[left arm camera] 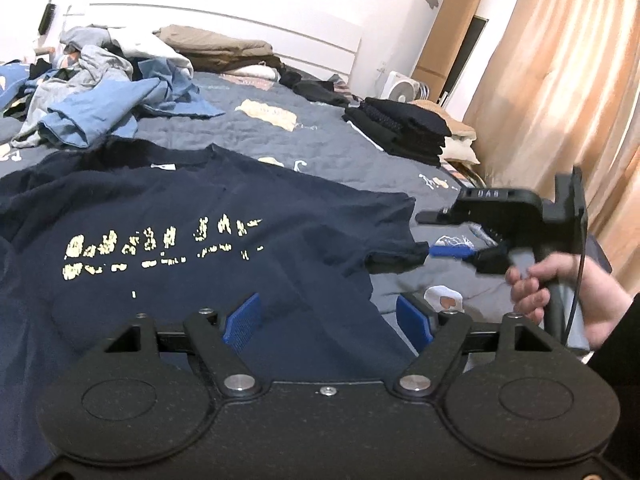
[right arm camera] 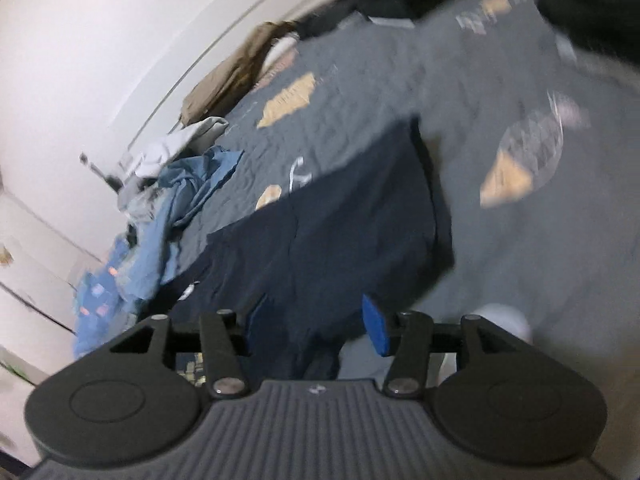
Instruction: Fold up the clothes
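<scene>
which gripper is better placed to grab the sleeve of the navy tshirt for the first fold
Right. In the left wrist view the right gripper sits open at the sleeve tip of the navy t-shirt. The left gripper hovers open over the shirt's body, away from that sleeve.

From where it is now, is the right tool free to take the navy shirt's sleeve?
Probably yes. The right tool stands open right at the navy shirt sleeve edge, with only bare quilt around it.

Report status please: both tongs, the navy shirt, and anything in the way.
Left tongs open above navy shirt. Right tongs open at sleeve, nothing gripped. Shirt flat on bed, not folded. Unfolded pile behind, not blocking.
</scene>
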The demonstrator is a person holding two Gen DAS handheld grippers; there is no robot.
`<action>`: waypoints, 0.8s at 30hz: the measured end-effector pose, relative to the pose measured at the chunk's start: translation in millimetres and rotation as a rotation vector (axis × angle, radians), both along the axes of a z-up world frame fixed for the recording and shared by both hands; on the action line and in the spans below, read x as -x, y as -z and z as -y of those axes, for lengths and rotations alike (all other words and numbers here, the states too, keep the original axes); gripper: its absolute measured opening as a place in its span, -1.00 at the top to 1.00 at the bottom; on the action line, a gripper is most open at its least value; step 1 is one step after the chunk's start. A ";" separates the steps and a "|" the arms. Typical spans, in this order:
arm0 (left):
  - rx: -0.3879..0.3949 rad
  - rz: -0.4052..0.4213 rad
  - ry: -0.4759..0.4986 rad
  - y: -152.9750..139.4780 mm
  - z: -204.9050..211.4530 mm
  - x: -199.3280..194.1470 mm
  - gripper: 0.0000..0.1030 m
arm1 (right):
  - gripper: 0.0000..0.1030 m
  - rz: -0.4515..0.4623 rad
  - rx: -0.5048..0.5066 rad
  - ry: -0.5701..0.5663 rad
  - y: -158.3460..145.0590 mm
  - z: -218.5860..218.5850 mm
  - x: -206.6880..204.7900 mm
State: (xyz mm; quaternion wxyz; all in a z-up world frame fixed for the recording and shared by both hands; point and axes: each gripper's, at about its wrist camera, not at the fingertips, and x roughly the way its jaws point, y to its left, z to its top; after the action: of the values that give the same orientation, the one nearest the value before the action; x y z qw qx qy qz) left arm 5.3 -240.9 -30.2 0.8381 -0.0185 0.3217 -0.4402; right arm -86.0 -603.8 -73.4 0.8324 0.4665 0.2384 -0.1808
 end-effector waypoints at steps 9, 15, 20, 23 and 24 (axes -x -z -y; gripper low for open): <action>0.000 -0.012 -0.016 1.2 -3.1 -6.3 -0.45 | 0.00 -0.021 -0.168 0.144 41.5 16.1 -5.3; -0.019 -0.025 -0.019 8.1 -1.6 -12.1 -0.45 | 0.19 -0.005 -0.169 0.194 56.5 29.6 -13.3; -0.029 -0.030 -0.024 11.5 -0.9 -14.4 -0.45 | 0.91 0.005 -0.120 0.266 51.6 35.7 -1.9; -0.026 -0.025 -0.028 10.5 -1.9 -14.4 -0.45 | 0.93 0.044 -0.059 0.307 42.3 38.5 4.4; -0.025 -0.023 -0.029 10.1 -2.5 -14.3 -0.45 | 0.93 0.054 -0.039 0.313 39.6 39.3 5.4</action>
State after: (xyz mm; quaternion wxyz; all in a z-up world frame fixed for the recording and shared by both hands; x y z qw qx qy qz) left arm 19.6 -238.4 -40.3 0.8408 -0.0179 0.3363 -0.4239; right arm -91.4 -643.1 -113.0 0.7908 0.5187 0.1437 -0.2913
